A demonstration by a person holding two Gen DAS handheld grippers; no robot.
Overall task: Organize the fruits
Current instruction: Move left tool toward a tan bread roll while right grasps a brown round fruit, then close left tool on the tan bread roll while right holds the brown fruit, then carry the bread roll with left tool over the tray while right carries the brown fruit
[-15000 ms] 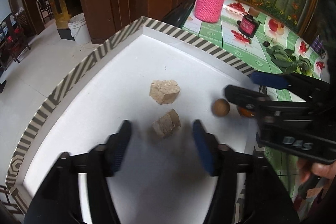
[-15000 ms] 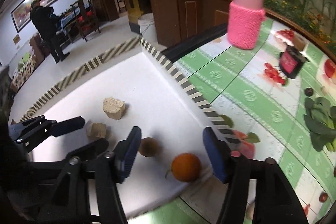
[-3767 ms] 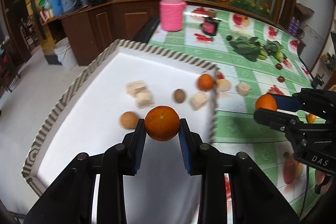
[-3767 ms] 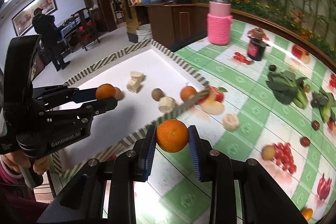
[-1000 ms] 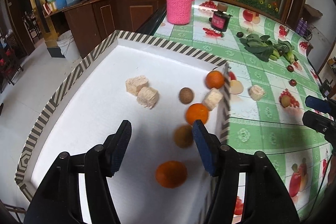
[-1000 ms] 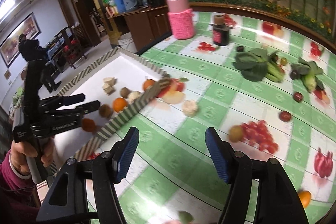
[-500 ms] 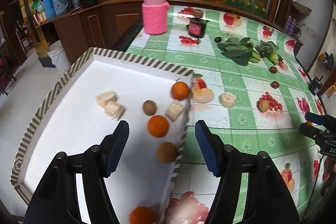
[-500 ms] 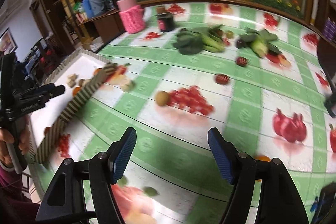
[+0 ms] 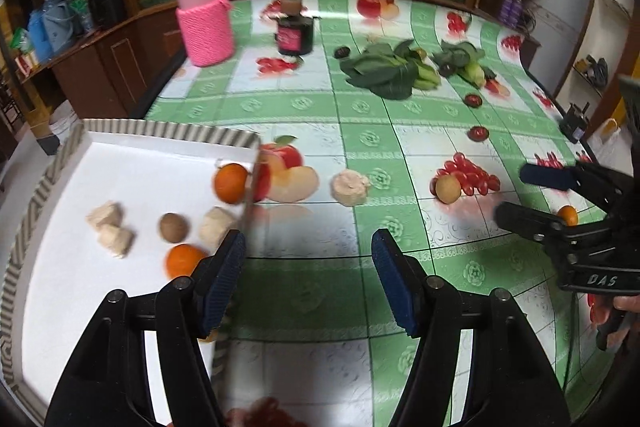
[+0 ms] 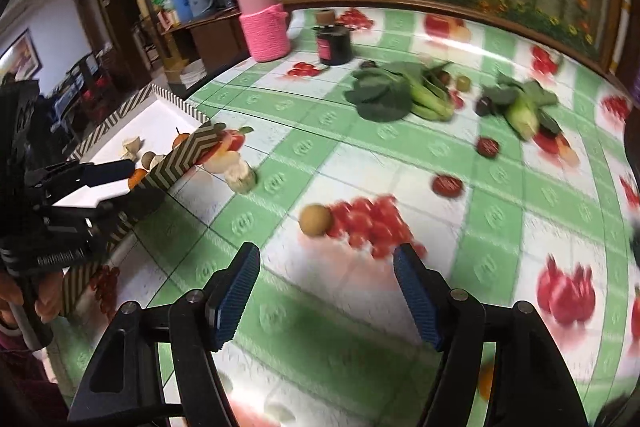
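A white tray (image 9: pixel 132 131) with a striped rim sits at the table's left and holds two oranges (image 9: pixel 230 183), a brown round fruit (image 9: pixel 173 227) and several beige chunks. On the tablecloth lie a beige chunk (image 9: pixel 350 185) and a yellow-brown fruit (image 9: pixel 448 189), which also shows in the right wrist view (image 10: pixel 316 219). A small orange (image 9: pixel 567 215) lies behind my right gripper. My left gripper (image 9: pixel 306 279) is open and empty beside the tray's right rim. My right gripper (image 10: pixel 326 289) is open and empty, short of the yellow-brown fruit.
A pink knitted jar (image 9: pixel 205 23) and a dark jar (image 9: pixel 294 35) stand at the back. Leafy greens (image 9: pixel 384 73), corn (image 10: pixel 520 115) and small dark red fruits (image 9: pixel 478 133) lie at the far right. The tablecloth carries printed fruit pictures.
My left gripper has swung right, from over the tray to the tablecloth beside it. My right gripper has moved back toward the table's middle and now faces the yellow-brown fruit.
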